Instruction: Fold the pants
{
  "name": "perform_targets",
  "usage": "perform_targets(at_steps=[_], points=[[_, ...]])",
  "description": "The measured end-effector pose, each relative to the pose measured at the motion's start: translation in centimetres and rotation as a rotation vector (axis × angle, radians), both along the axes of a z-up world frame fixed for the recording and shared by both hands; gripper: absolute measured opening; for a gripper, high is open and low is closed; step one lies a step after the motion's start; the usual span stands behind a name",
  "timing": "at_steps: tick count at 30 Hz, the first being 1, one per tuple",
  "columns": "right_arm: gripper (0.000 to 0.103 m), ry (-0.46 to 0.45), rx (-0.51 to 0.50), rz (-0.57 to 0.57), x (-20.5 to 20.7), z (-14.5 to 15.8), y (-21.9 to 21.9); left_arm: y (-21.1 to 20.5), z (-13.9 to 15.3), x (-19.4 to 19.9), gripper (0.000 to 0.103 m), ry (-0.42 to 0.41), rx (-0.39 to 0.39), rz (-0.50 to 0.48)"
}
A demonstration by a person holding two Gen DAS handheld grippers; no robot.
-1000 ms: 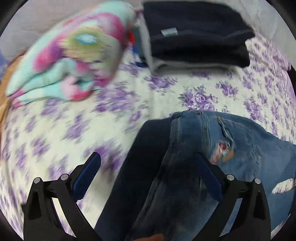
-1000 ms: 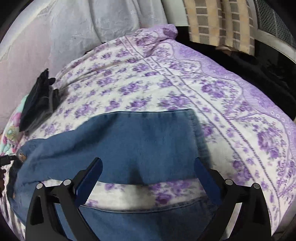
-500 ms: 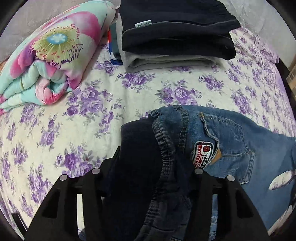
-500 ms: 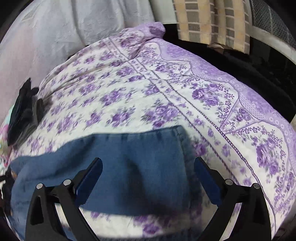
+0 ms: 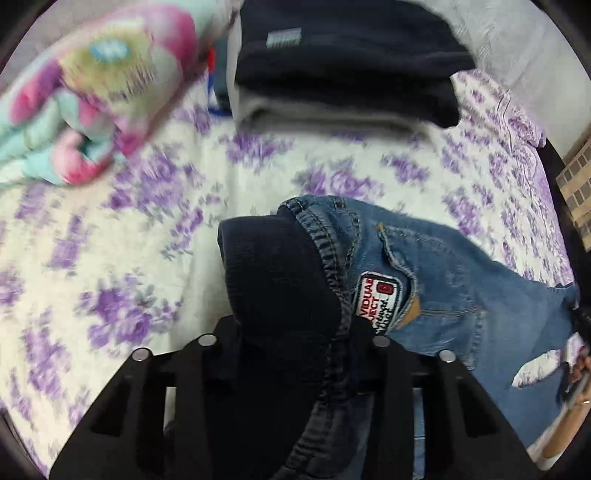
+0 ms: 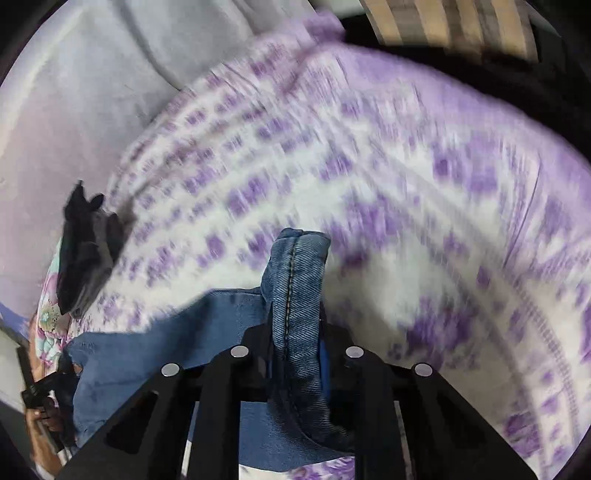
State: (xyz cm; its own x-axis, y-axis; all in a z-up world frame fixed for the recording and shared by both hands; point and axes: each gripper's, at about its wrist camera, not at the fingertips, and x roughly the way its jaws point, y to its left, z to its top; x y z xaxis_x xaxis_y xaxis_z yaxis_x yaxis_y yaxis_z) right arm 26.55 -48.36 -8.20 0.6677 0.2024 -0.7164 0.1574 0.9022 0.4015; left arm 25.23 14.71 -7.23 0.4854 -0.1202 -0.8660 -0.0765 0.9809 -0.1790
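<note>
Blue jeans (image 5: 443, 280) with a dark ribbed waistband (image 5: 273, 273) and a red-and-white patch lie on the purple-flowered bedspread (image 5: 110, 258). My left gripper (image 5: 295, 332) is shut on the waistband, which bunches up between its fingers. In the right wrist view my right gripper (image 6: 295, 343) is shut on the hem of a jeans leg (image 6: 299, 280), which stands up folded between the fingers. The rest of the leg (image 6: 155, 354) trails to the left.
A stack of folded dark and grey clothes (image 5: 343, 62) and a rolled flowery blanket (image 5: 92, 92) lie at the far side of the bed. A white sheet (image 6: 74, 92) and a striped cushion (image 6: 443, 26) lie beyond the bedspread (image 6: 406, 184).
Both grippers closed: the left on the waistband half a second ago, the right on the leg hem just now. Both views now blur with movement and the cloth is lifted.
</note>
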Motion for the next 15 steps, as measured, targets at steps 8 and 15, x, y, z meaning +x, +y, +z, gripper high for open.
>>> perform_targets(at_steps=[8,15], points=[[0.018,-0.243,-0.060,0.092,1.5,8.2,2.4,1.3,10.5,-9.6,0.035,-0.372,-0.028,0.206],[0.026,-0.155,-0.194,0.090,12.7,4.3,8.3,3.7,7.5,-6.3,0.039,-0.278,0.031,0.396]])
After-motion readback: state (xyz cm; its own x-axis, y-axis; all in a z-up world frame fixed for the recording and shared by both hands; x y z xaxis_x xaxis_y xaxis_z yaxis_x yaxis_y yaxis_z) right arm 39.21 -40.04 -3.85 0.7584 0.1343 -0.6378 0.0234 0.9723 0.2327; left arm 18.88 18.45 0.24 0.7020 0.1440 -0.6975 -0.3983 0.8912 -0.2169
